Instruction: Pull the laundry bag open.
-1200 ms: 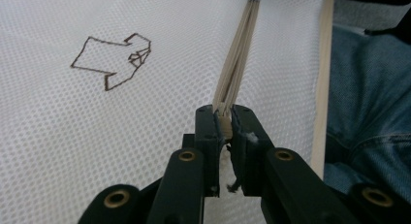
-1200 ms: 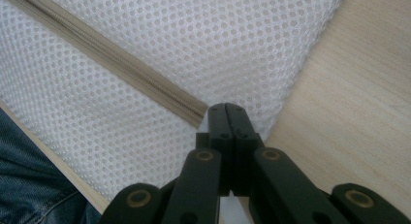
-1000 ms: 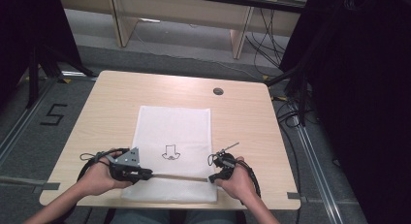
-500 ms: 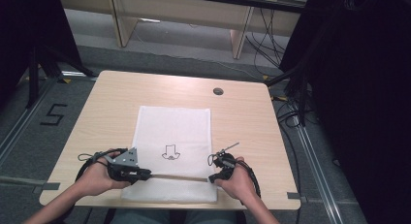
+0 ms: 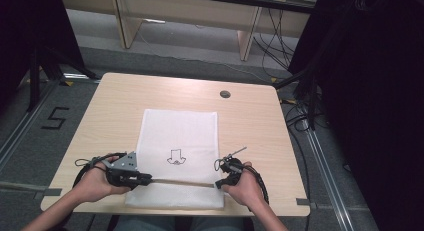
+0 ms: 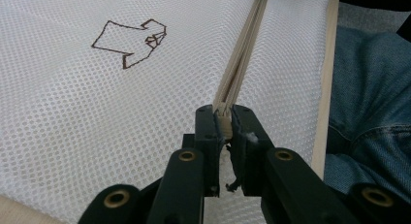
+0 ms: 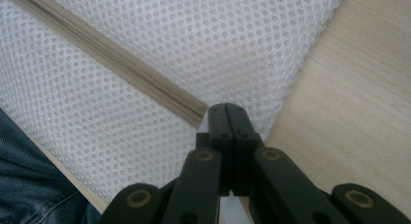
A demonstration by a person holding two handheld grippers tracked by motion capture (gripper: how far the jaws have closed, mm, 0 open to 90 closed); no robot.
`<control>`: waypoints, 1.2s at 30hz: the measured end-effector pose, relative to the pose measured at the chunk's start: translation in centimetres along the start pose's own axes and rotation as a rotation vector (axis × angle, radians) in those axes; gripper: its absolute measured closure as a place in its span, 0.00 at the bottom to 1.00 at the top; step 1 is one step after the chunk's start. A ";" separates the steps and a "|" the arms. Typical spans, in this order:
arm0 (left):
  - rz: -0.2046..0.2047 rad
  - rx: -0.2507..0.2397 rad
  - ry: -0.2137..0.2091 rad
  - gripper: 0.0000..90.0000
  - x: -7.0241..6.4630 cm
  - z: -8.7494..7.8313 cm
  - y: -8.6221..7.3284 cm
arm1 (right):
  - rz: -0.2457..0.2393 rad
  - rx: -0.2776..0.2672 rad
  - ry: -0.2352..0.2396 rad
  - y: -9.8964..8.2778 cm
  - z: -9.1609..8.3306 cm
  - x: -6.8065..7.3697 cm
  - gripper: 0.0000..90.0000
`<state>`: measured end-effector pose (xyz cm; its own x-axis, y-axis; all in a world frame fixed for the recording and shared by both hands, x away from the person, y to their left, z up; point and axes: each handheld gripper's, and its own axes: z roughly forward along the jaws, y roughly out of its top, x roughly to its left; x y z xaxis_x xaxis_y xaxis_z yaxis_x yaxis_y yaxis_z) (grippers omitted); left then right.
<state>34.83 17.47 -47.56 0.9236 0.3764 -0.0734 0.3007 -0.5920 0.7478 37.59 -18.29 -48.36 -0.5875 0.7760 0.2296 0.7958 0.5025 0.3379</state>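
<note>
Nothing has shifted since the earlier frames: your left gripper (image 6: 224, 129) stays clamped on the zipper pull (image 6: 223, 120), while your right gripper (image 7: 227, 118), jaws fully closed, pinches the mesh bag (image 5: 180, 141) at the zipper (image 5: 180, 182) end. That anchors the fabric so the zipper stays taut between your grippers, running straight ahead of the left jaws.

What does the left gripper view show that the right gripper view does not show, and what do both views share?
Left gripper view: the brown shirt drawing on the mesh, and the left gripper shut on the zipper's end.

Right gripper view: bare wooden table beside the bag's edge, and the right gripper shut at the zipper's other end; what it pinches is hidden.

Both: the white mesh bag, its beige zipper, and blue jeans.
</note>
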 end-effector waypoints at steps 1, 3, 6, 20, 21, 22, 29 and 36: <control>0.014 0.010 0.002 0.91 0.1 -0.1 0.0 | 0.000 0.000 0.000 0.0 0.0 0.0 1.00; -0.002 -0.001 0.002 0.91 0.0 -0.2 -0.1 | -0.001 -0.002 0.001 0.0 0.0 0.0 1.00; -0.014 0.002 0.014 0.91 0.2 -0.7 -0.6 | -0.007 0.000 0.006 0.0 0.0 -0.1 1.00; -0.008 0.008 0.024 0.91 0.0 -1.4 -1.1 | -0.006 0.002 0.003 0.0 0.0 0.0 1.00; -0.009 0.010 0.034 0.91 0.1 -1.5 -1.2 | -0.005 0.001 0.002 0.0 0.0 0.0 1.00; -0.030 -0.002 0.036 0.91 0.2 -1.8 -1.5 | -0.004 -0.002 0.003 0.0 0.0 0.0 1.00; -0.057 0.001 0.073 0.91 0.6 -3.2 -3.1 | 0.013 0.009 -0.003 0.0 -0.1 0.1 1.00; -0.042 0.060 0.153 0.91 1.0 -4.4 -4.7 | 0.014 0.009 -0.003 0.0 -0.1 0.1 1.00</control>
<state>33.30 23.71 -48.24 0.8645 0.5027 0.0009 0.3558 -0.6132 0.7053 37.52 -18.23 -48.27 -0.5762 0.7840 0.2311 0.8049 0.4953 0.3268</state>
